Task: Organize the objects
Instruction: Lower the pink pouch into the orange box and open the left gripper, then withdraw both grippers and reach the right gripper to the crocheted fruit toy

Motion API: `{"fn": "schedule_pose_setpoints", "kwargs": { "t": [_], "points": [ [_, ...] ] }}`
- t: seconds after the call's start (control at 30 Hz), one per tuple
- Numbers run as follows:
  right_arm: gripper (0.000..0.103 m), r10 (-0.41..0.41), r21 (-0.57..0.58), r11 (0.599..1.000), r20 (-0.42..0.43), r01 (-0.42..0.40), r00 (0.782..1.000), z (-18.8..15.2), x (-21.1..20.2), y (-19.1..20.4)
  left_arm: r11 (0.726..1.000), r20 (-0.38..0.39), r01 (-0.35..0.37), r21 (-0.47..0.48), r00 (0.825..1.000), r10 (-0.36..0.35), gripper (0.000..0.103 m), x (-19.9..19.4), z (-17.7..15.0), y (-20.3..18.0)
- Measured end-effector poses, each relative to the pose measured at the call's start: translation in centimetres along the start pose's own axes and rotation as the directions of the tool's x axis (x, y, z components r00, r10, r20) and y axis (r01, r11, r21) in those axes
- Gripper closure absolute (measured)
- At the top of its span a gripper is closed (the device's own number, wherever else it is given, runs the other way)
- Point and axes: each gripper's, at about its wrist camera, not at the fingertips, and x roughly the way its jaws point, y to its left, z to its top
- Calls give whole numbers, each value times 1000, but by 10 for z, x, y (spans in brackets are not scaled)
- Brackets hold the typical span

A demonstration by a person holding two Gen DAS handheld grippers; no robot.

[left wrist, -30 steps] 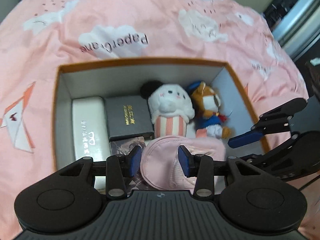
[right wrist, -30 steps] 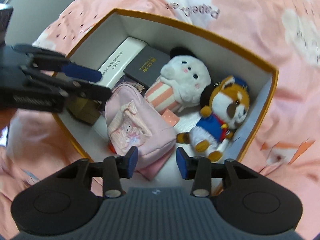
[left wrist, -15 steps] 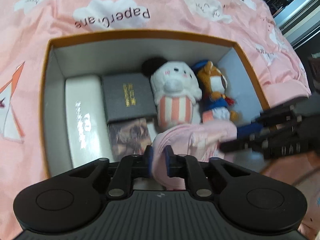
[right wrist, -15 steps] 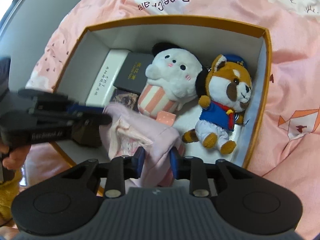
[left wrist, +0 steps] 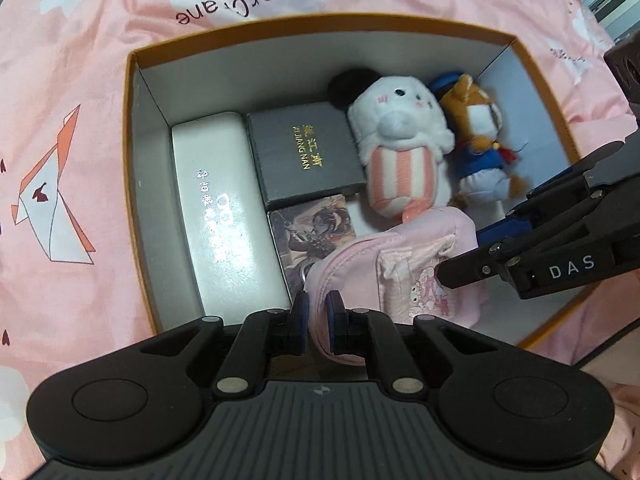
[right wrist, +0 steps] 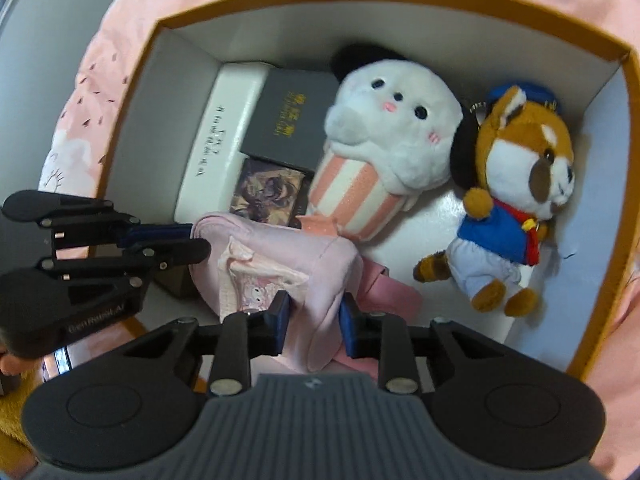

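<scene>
An orange-rimmed cardboard box [left wrist: 132,128] lies on a pink bedspread. A small pink pouch-like backpack [left wrist: 404,264] hangs over the box's near part; in the right wrist view [right wrist: 288,264] it shows too. My left gripper [left wrist: 317,312] is shut on the pouch's left edge. My right gripper [right wrist: 314,318] is shut on its other side. Each gripper shows in the other's view: the right one [left wrist: 520,248] and the left one [right wrist: 160,240].
In the box lie a white case [left wrist: 216,208], a dark grey box [left wrist: 304,156], a picture card [left wrist: 312,232], a white plush in a striped cup [left wrist: 400,140] and a fox plush in blue [right wrist: 516,200]. The bedspread [left wrist: 60,80] surrounds the box.
Both grippers went from open to shut on the pink pouch. Both views have drawn closer over the box, and the pouch has lifted and bunched between them.
</scene>
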Motion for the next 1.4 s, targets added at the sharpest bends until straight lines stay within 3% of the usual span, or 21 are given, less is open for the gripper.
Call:
{"fn": "schedule_pose_setpoints", "kwargs": {
  "t": [0.27,0.33,0.43,0.57,0.63,0.77,0.9,1.0,1.13,1.23,1.33,1.4],
  "points": [
    [74,-14,11,1000,-6,14,1000,1,14,-2,999,-26,-28,17,999,29,91,16,1,0],
    [67,-32,-7,999,11,32,999,-1,11,1,999,-15,-30,14,999,30,91,15,0,0],
    [62,-77,-44,996,51,80,996,-8,3,9,999,27,-41,7,999,41,81,7,-5,1],
    [58,-121,-60,990,124,129,985,-19,-17,15,999,137,-52,-7,989,52,78,-14,-18,1],
    [58,-137,-70,986,185,153,973,-32,-34,20,999,234,-43,6,971,40,78,-35,-29,-4],
    [58,-142,-89,979,349,183,926,-75,-75,34,994,424,0,108,904,-46,78,-79,-69,-29],
    [58,-133,-51,982,501,183,855,-139,-103,44,982,500,72,175,852,-152,78,-99,-101,-53],
    [58,-167,-1,979,561,202,811,-192,-109,48,972,509,108,209,837,-203,78,-92,-123,-77],
    [58,-292,99,953,544,285,787,-255,-92,45,967,491,83,241,849,-195,78,-68,-144,-98],
    [58,-402,154,913,503,378,765,-289,-69,42,961,443,65,270,877,-184,78,-45,-155,-110],
    [58,-487,178,871,441,458,754,-314,-42,31,959,385,98,267,901,-200,78,-33,-163,-115],
    [58,-483,187,875,417,447,770,-320,-27,23,960,367,109,259,908,-203,78,-29,-166,-116]
  ]
}}
